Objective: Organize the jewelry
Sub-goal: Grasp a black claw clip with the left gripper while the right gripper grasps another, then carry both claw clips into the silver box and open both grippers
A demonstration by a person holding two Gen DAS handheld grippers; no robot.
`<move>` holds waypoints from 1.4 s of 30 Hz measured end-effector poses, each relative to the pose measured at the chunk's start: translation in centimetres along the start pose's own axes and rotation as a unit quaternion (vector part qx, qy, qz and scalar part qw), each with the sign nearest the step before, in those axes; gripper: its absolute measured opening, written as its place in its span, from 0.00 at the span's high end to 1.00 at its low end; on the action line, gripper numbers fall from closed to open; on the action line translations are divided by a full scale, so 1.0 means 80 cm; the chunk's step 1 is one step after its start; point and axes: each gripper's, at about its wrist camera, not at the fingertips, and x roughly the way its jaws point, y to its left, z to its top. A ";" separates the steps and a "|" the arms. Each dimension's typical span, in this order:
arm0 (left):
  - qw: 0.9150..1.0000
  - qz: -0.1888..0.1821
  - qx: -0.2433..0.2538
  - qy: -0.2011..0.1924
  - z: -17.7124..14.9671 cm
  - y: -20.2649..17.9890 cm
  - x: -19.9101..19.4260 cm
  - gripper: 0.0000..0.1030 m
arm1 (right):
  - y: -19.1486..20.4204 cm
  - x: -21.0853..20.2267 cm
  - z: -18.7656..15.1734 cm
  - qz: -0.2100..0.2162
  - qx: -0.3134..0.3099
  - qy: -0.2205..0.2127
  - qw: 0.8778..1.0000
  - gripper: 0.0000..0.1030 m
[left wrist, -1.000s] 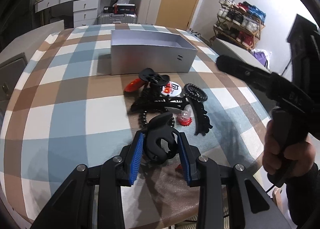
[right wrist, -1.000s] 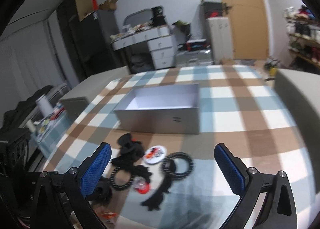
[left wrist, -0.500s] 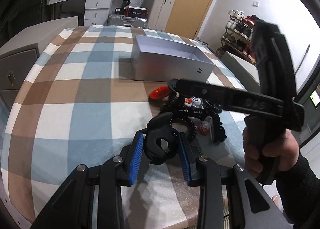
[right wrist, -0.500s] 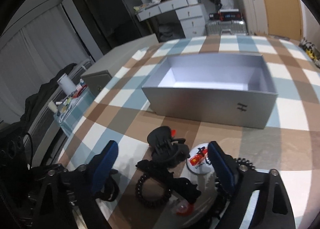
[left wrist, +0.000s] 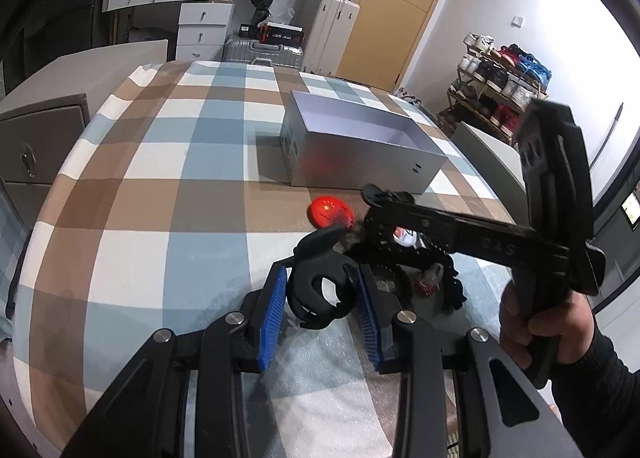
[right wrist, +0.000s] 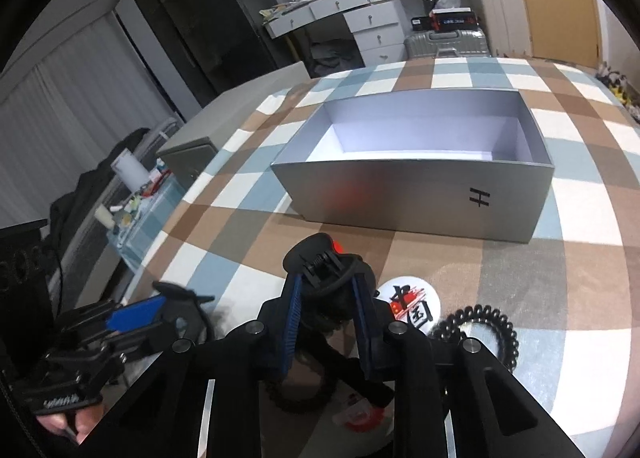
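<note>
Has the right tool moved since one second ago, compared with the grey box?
Yes. The right tool has come down and forward toward the grey box, and its blue pads, wide apart before, now clamp a black hair claw clip.

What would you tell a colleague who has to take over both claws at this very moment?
Left claw: shut on a black hair clip, just above the table.
Right claw: closed around a second black clip in the pile; whether it is lifted is unclear.
Silver box: open, empty, behind the pile.
Left on the checked cloth: red badge, white badge, black coil hair tie, more black pieces.
Done: nothing in the box yet.
Left to do: probably carry both clips to the box, then the rest.
</note>
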 end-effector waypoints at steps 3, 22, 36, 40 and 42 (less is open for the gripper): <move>1.000 0.002 -0.002 -0.004 0.005 0.002 -0.001 0.72 | -0.004 -0.013 -0.001 0.019 0.010 -0.019 1.000 0.77; 0.997 -0.024 0.033 -0.058 0.082 -0.026 0.000 0.72 | -0.031 -0.088 0.042 0.099 0.039 -0.129 0.986 0.77; 0.997 -0.045 0.048 -0.039 0.143 -0.048 0.065 0.72 | -0.068 -0.075 0.099 0.083 0.027 -0.140 0.986 0.77; 0.998 -0.042 0.048 -0.022 0.148 -0.048 0.087 0.72 | -0.081 -0.052 0.107 0.062 0.030 -0.121 0.990 0.77; 0.998 -0.040 0.044 -0.016 0.149 -0.047 0.093 0.72 | -0.087 -0.042 0.108 0.058 0.034 -0.111 0.992 0.77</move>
